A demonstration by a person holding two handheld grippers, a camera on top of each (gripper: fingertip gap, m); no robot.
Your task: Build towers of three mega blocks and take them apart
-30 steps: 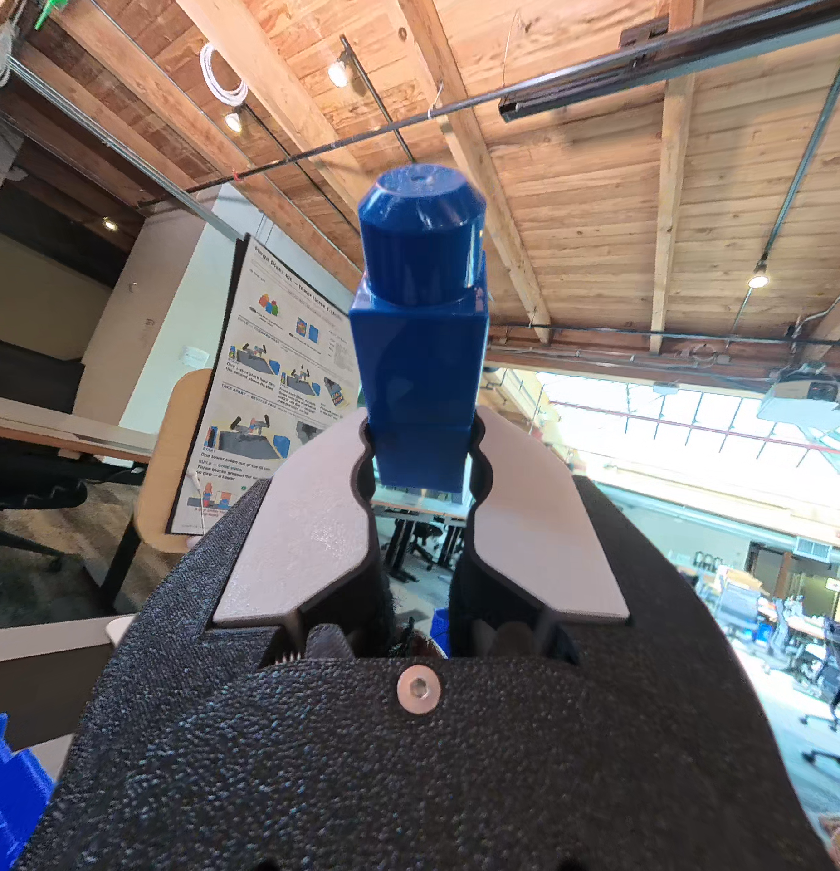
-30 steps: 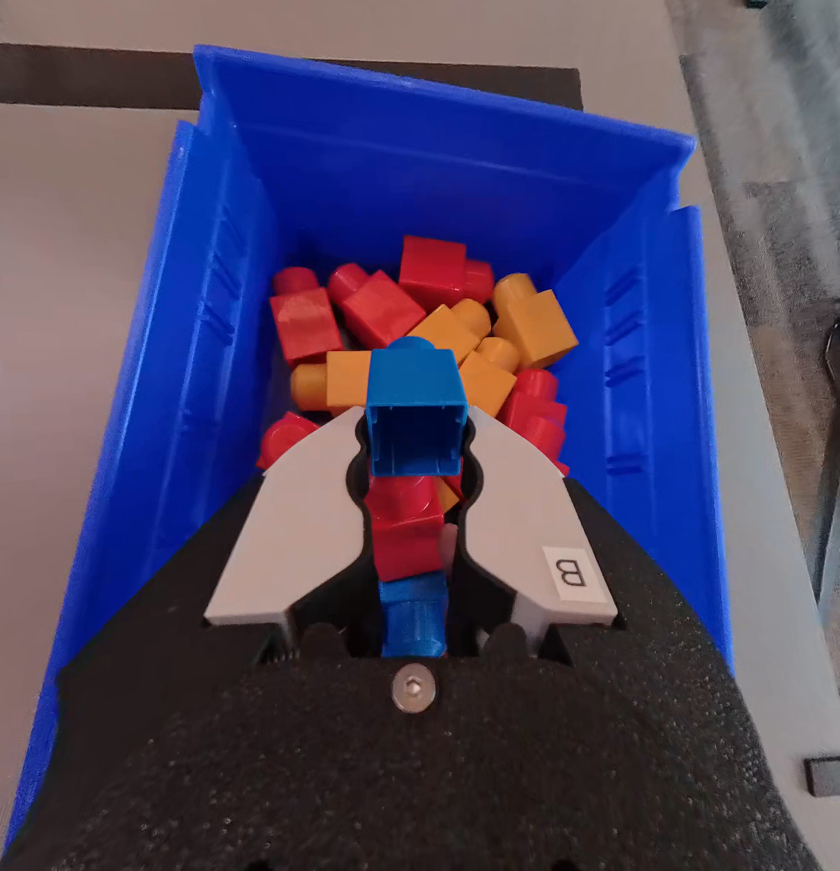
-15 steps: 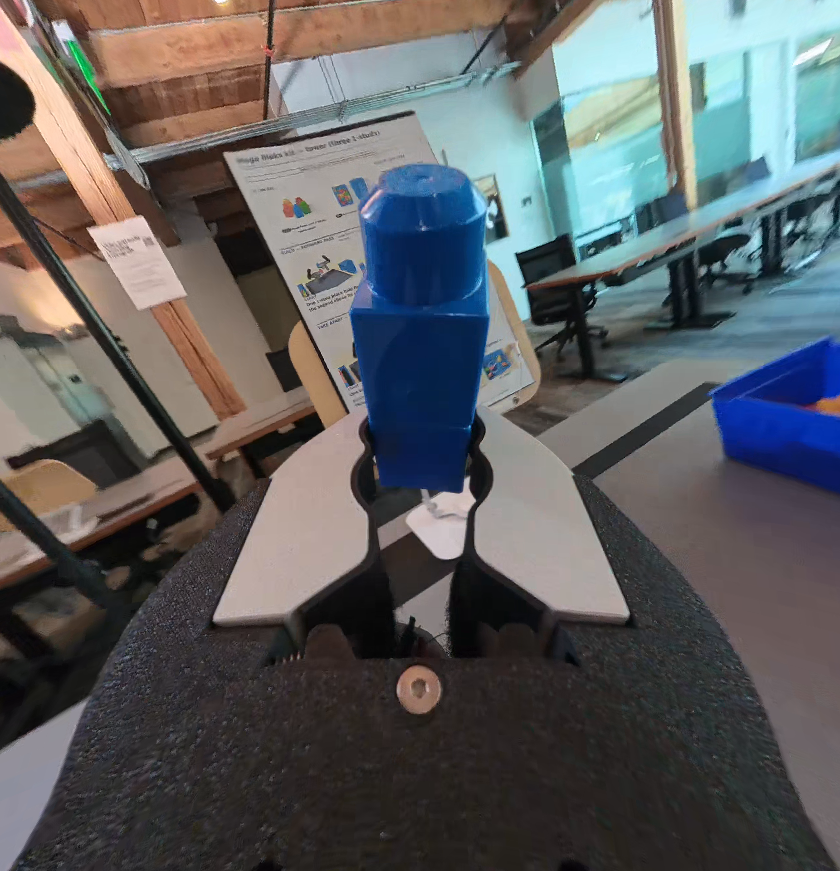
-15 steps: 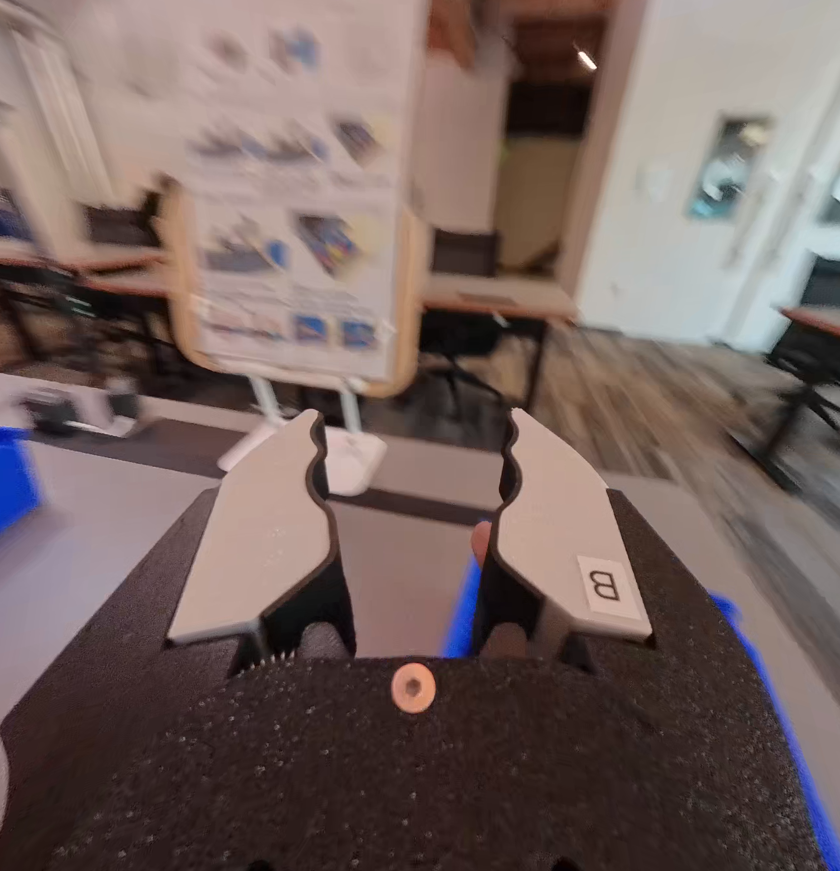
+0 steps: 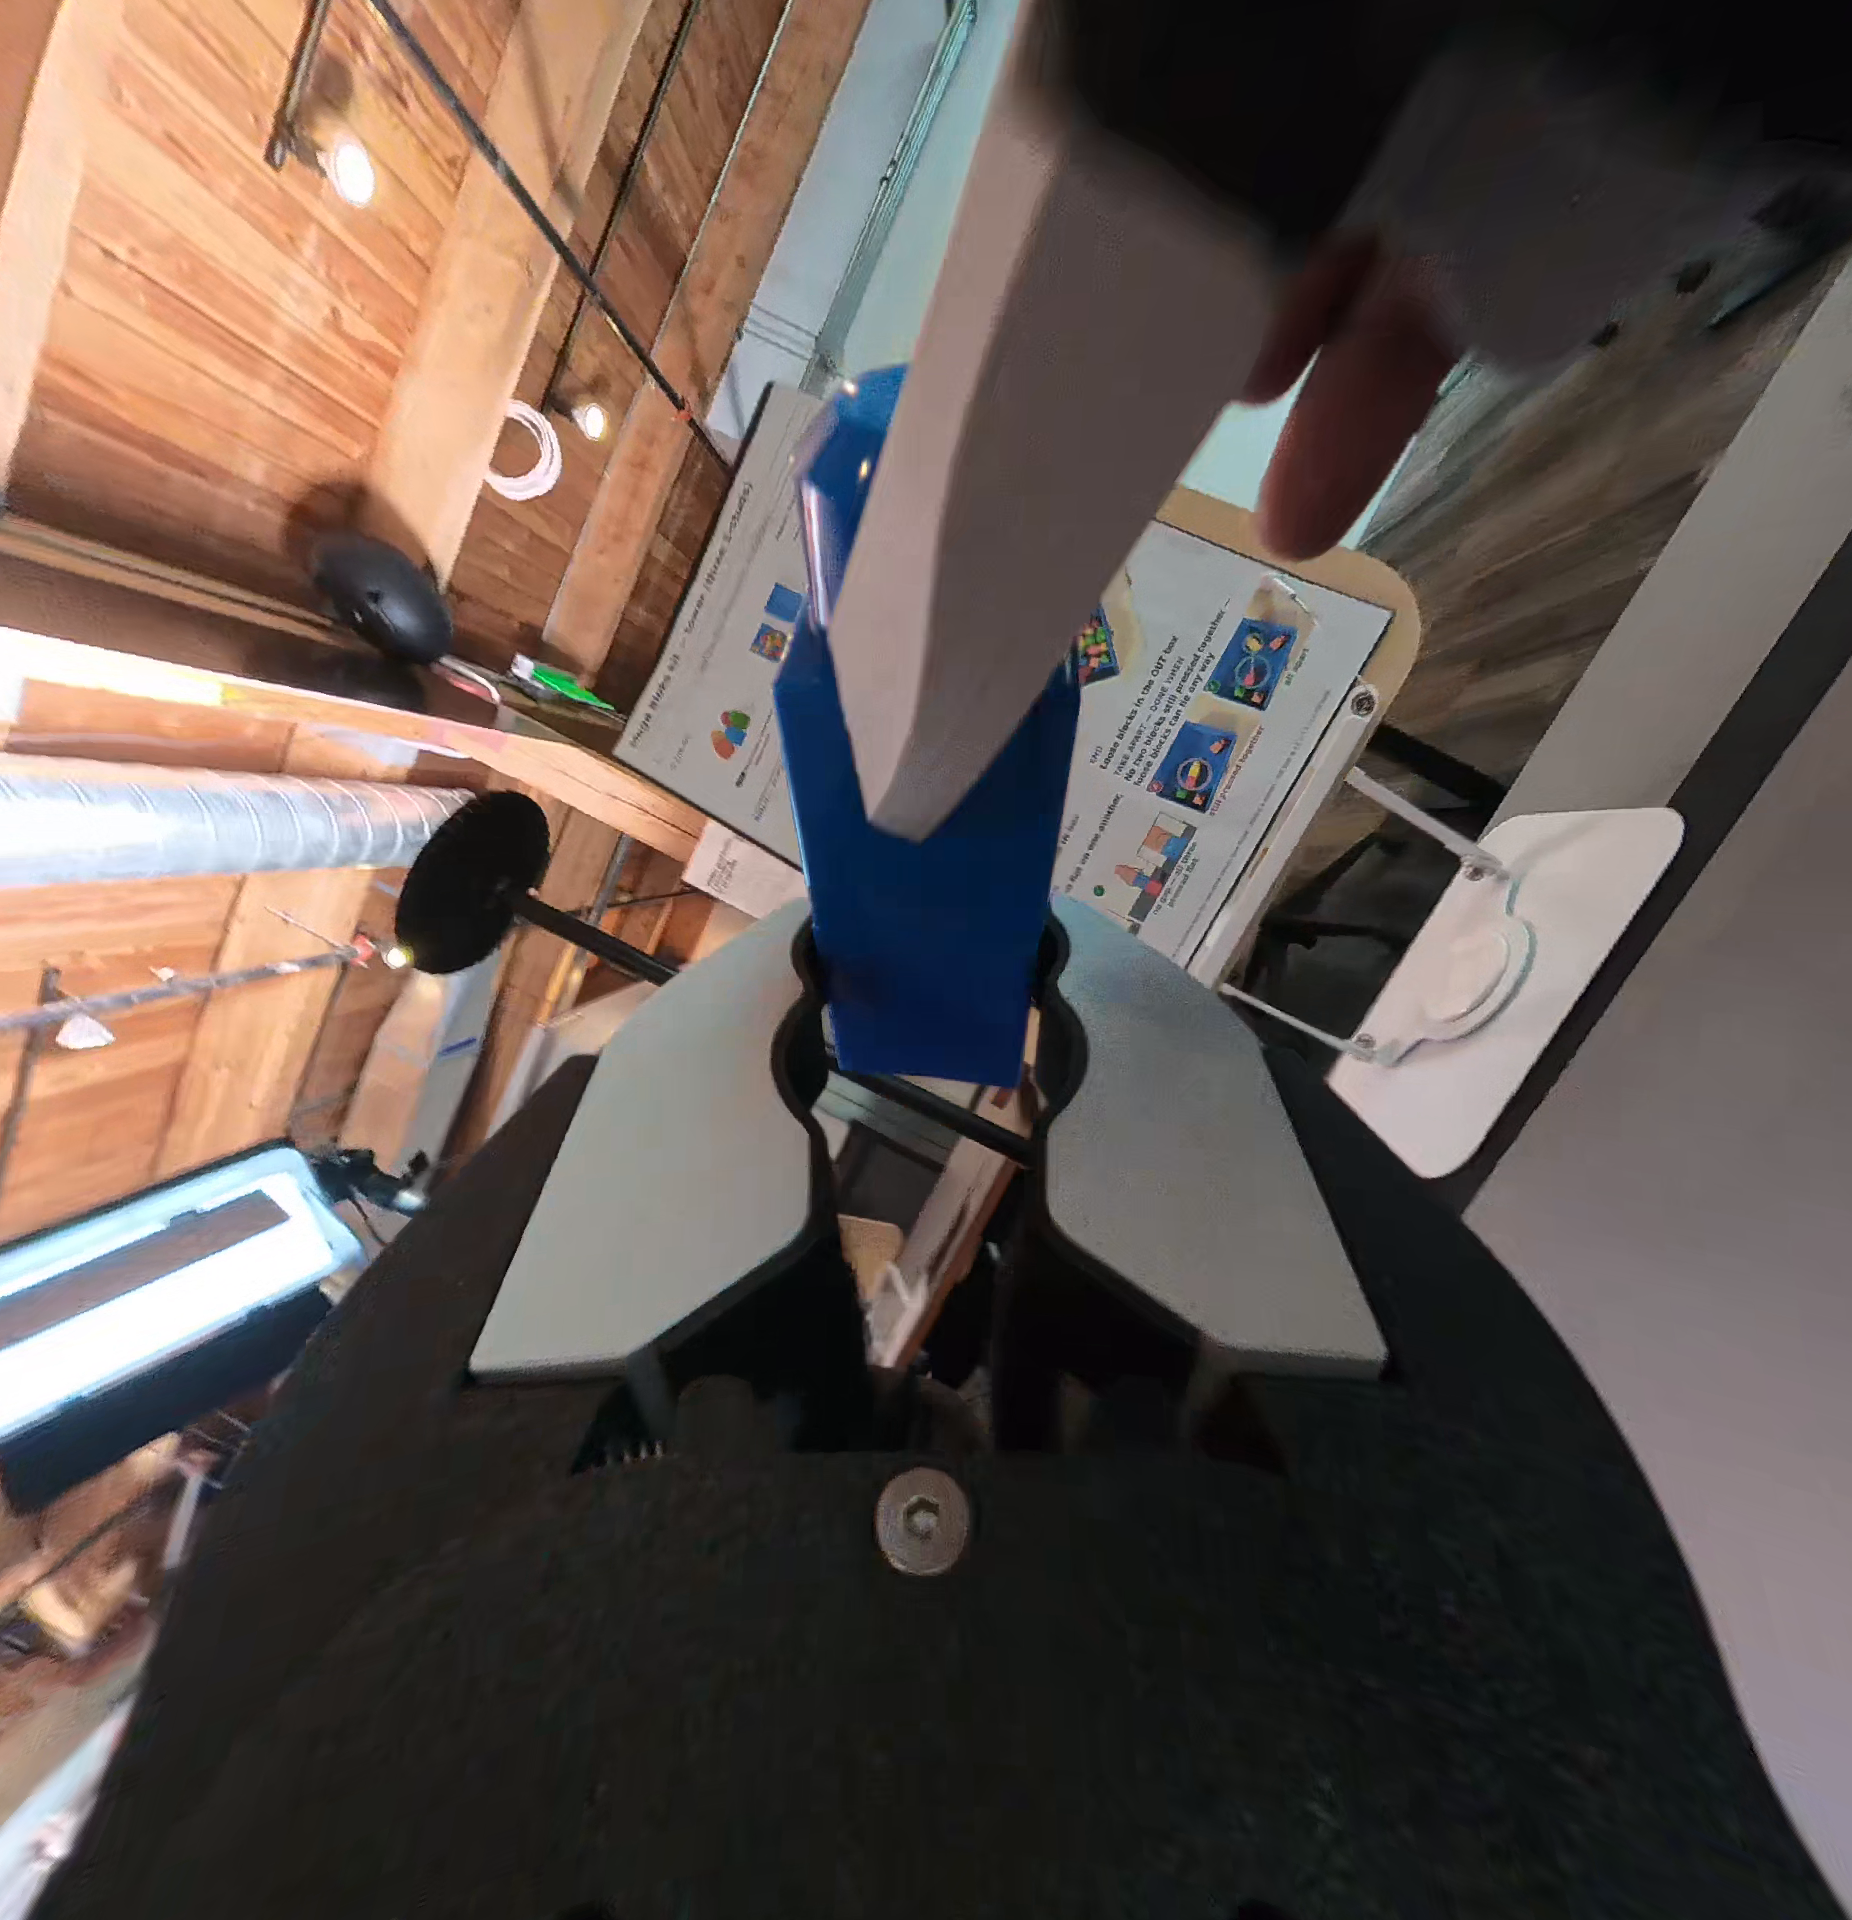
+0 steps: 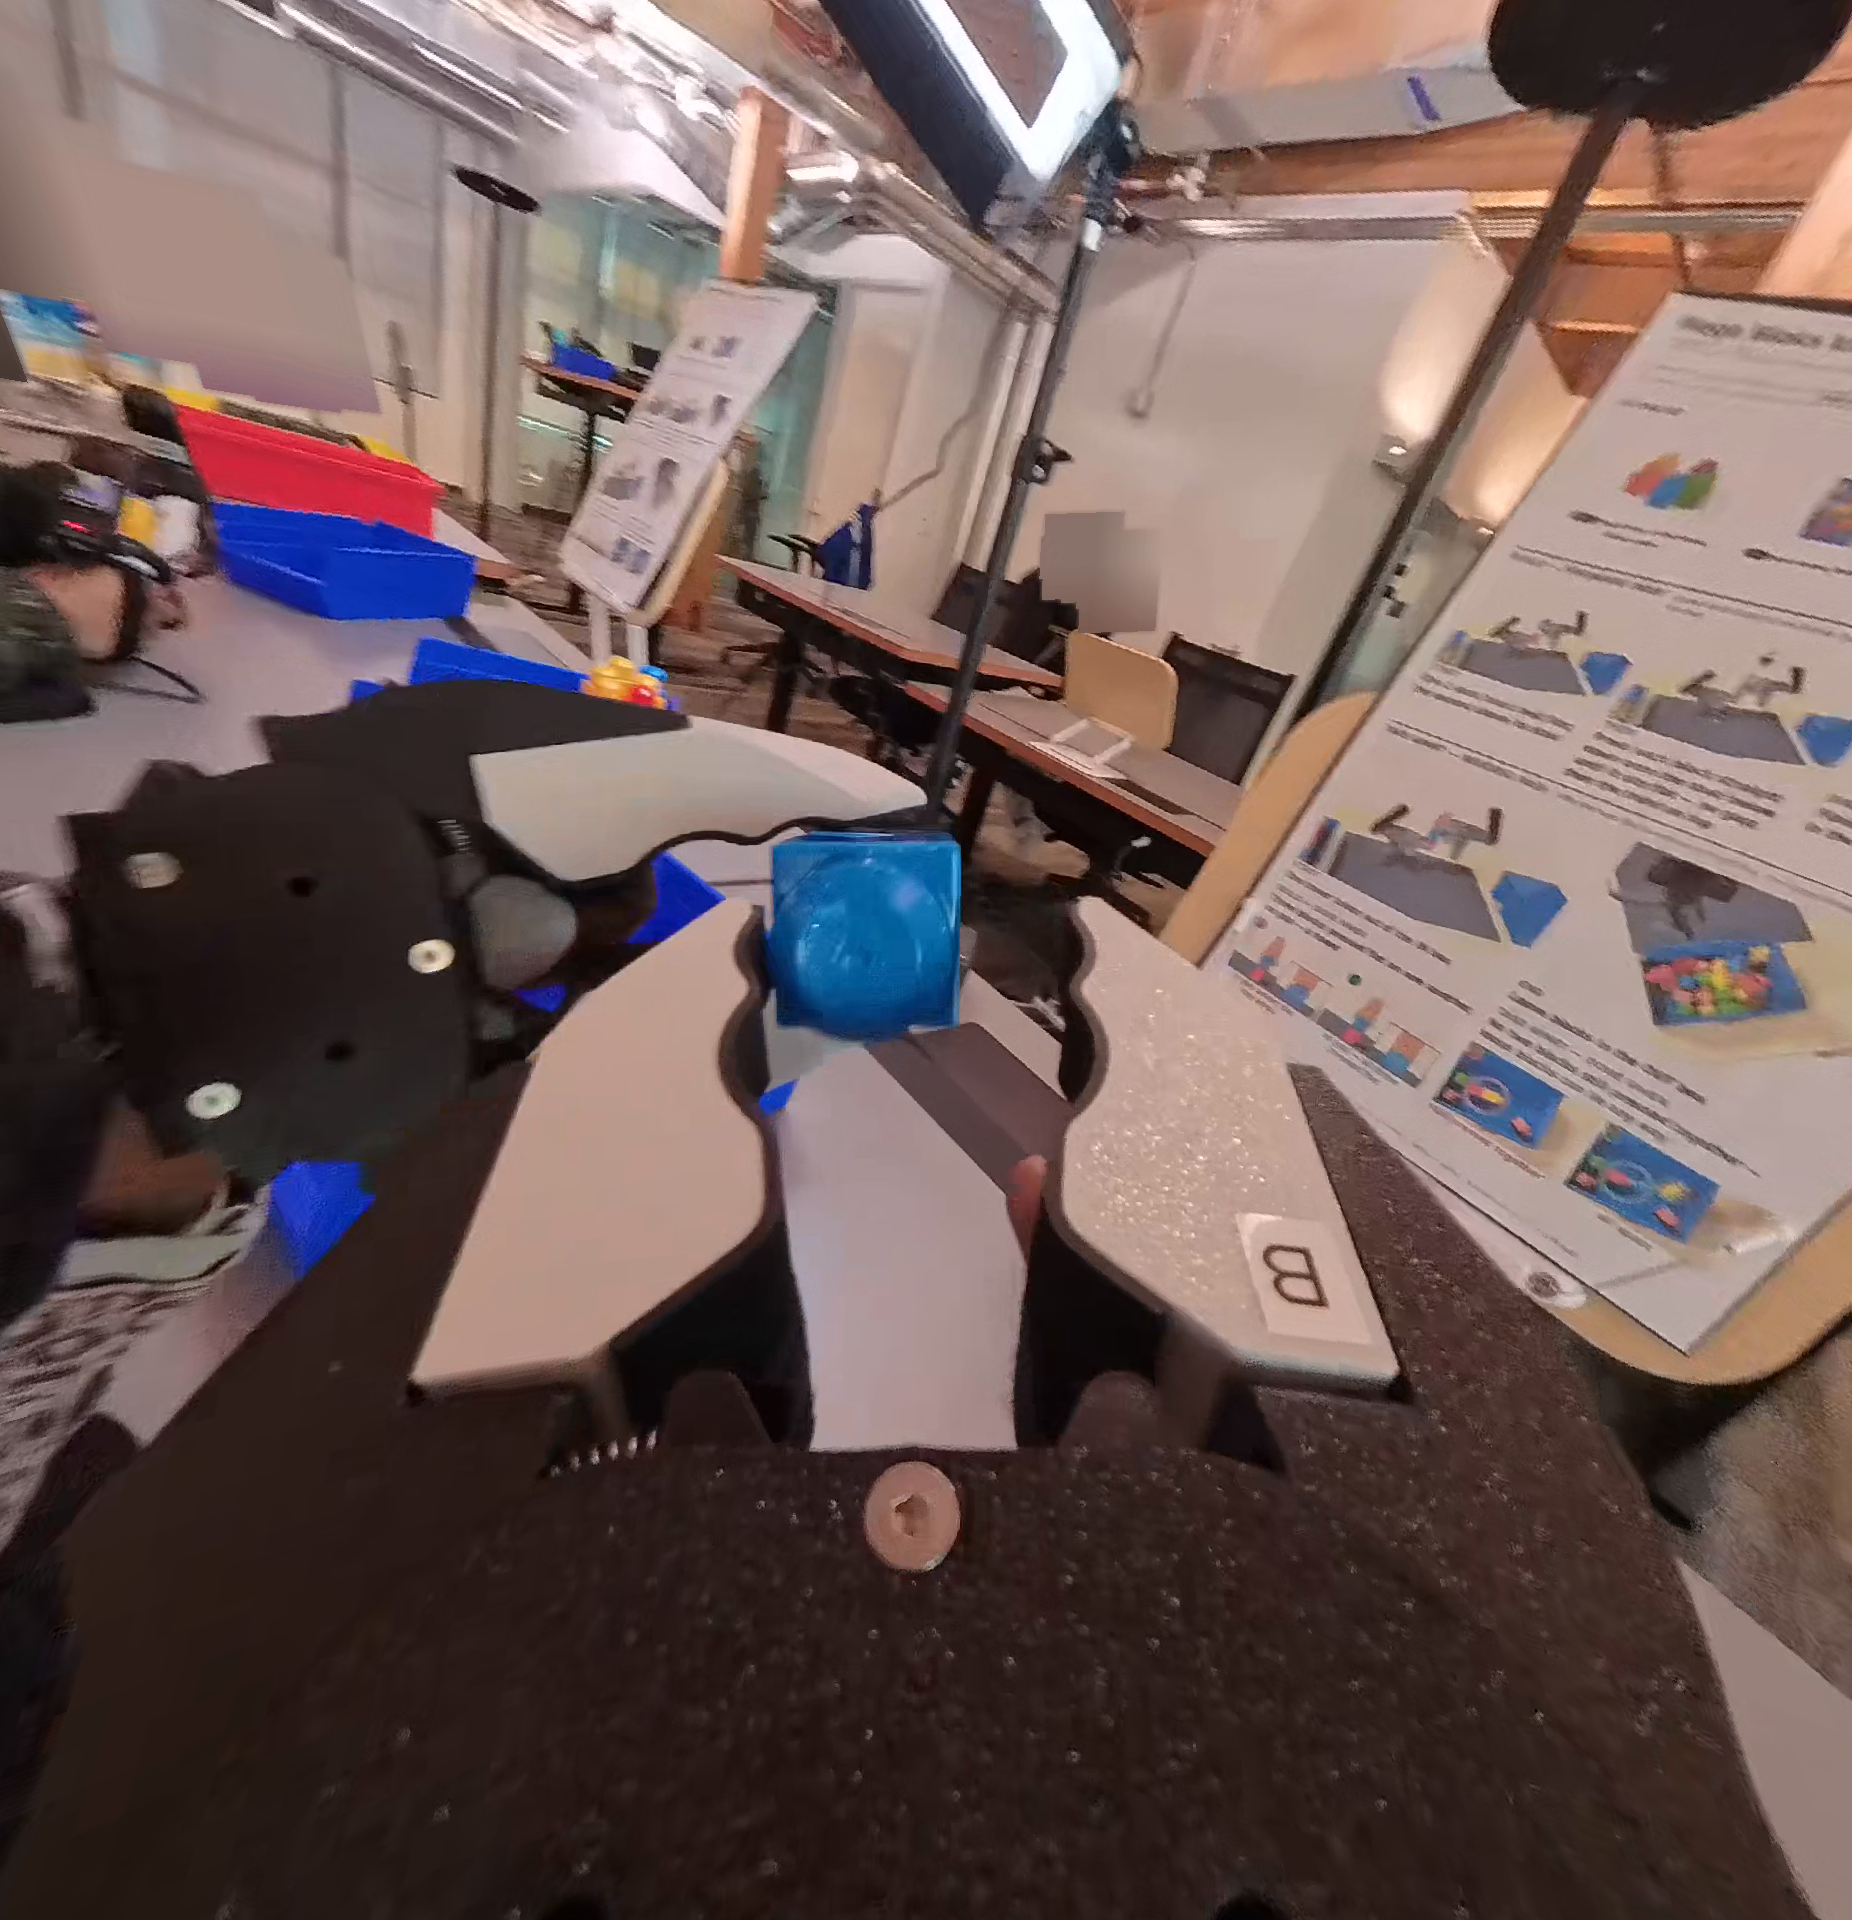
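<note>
Beneath wooden ceiling beams [image 5: 226, 312], a blue block [image 5: 922, 935] is clamped by the left gripper [image 5: 927, 997] while the right gripper [image 6: 911, 997] is spread wide around its stud, empty.

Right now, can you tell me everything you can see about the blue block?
The blue block is glossy plastic, with a square body and one round stud on its end. It is up in the air, not on the table. The left gripper is shut on its lower body. The right gripper is open around the stud end, one gray finger lying across the block's upper part. Whether that finger presses it is unclear.
</note>
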